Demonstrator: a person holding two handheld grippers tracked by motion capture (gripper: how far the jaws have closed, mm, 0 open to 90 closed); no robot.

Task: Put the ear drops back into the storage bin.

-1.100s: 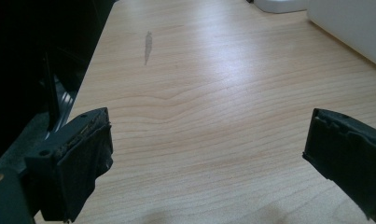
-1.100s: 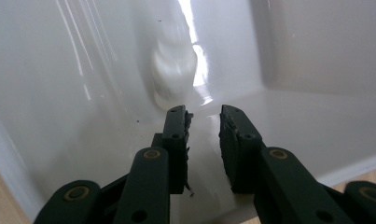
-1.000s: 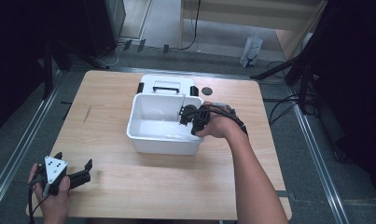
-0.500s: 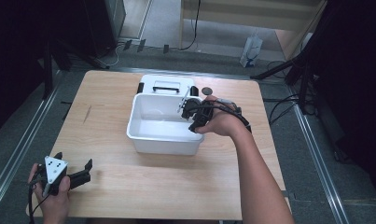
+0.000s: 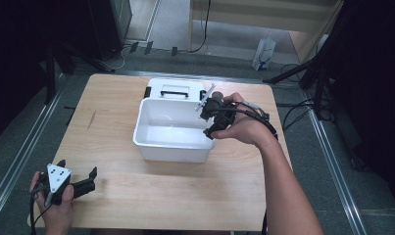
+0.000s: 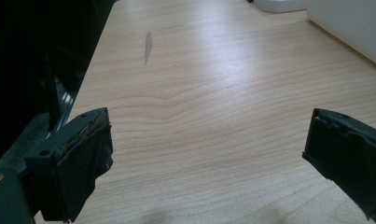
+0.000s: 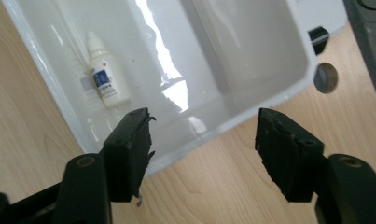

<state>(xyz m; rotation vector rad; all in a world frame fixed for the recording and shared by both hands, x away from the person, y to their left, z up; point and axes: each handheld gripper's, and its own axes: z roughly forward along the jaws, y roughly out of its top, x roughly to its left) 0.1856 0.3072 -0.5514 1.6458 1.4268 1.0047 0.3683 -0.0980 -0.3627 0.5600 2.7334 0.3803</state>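
A white plastic bin (image 5: 151,142) stands mid-table. In the right gripper view a small white dropper bottle (image 7: 104,77) with a blue label lies on the floor of the bin (image 7: 251,56). My right gripper (image 5: 206,119) hovers over the bin's right rim and points down into it. Its jaws (image 7: 202,126) have just been opening and stand open with nothing between them. My left gripper (image 5: 77,167) rests near the table's front left corner. It is open (image 6: 206,135) over bare wood.
The bin's white lid (image 5: 174,90) with black latches lies right behind the bin. A small dark round disc (image 7: 325,78) sits on the wood beside the bin's corner. A grey streak (image 6: 148,46) marks the table's left part. Cables trail off the right edge.
My right gripper has risen out of the bin toward its right rim and its jaws have opened. The left gripper has stayed put.
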